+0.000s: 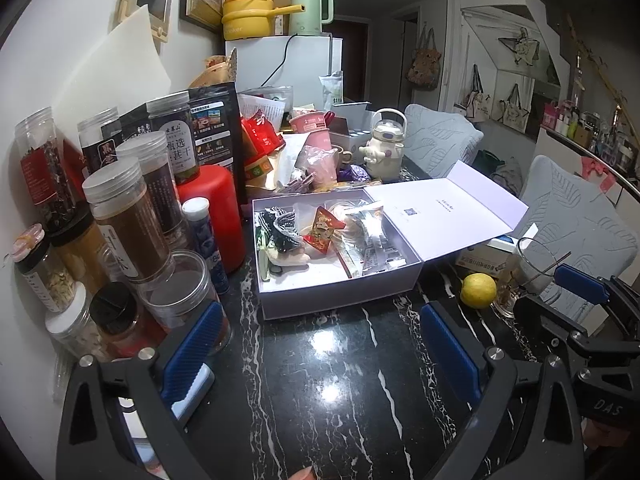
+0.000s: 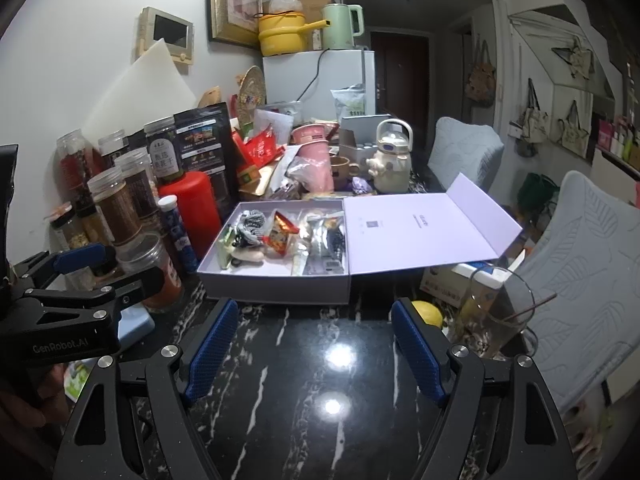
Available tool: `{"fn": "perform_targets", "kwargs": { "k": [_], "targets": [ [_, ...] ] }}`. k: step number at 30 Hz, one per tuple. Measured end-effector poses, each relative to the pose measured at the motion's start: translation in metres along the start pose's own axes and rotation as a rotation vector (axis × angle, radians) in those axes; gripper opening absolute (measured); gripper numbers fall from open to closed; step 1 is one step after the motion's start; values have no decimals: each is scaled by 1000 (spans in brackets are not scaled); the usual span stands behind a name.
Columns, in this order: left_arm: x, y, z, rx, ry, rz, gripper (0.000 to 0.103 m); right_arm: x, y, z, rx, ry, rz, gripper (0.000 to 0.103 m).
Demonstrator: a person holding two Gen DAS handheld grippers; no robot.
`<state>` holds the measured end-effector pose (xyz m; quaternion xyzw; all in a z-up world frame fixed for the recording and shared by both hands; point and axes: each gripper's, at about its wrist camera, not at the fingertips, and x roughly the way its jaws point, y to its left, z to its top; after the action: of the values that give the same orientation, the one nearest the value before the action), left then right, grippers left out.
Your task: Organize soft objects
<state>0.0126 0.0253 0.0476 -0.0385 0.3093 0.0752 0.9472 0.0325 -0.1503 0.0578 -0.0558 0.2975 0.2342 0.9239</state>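
I hold both grippers, left (image 1: 320, 344) and right (image 2: 314, 344), over the table (image 2: 320, 400), jaws spread, empty. The box (image 1: 340, 296) lies open ahead.

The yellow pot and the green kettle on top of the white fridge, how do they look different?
The yellow pot is low and wide, while the green kettle is tall and narrow. The pot has a long straight handle sticking out sideways toward the kettle; the kettle has a looped handle on its right side. The pot is bright yellow, the kettle pale green. Both stand upright, side by side on the white fridge.
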Motion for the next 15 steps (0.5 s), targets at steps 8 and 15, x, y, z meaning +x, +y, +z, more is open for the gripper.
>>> {"fn": "perform_targets", "kwargs": {
  "k": [8,15],
  "targets": [
    [2,-5,1,21,5,-5,101,2,-2,0,-2,4,-4,80],
    [3,-7,1,20,11,-13,101,5,-7,-1,7,9,-14,80]
  ]
}}
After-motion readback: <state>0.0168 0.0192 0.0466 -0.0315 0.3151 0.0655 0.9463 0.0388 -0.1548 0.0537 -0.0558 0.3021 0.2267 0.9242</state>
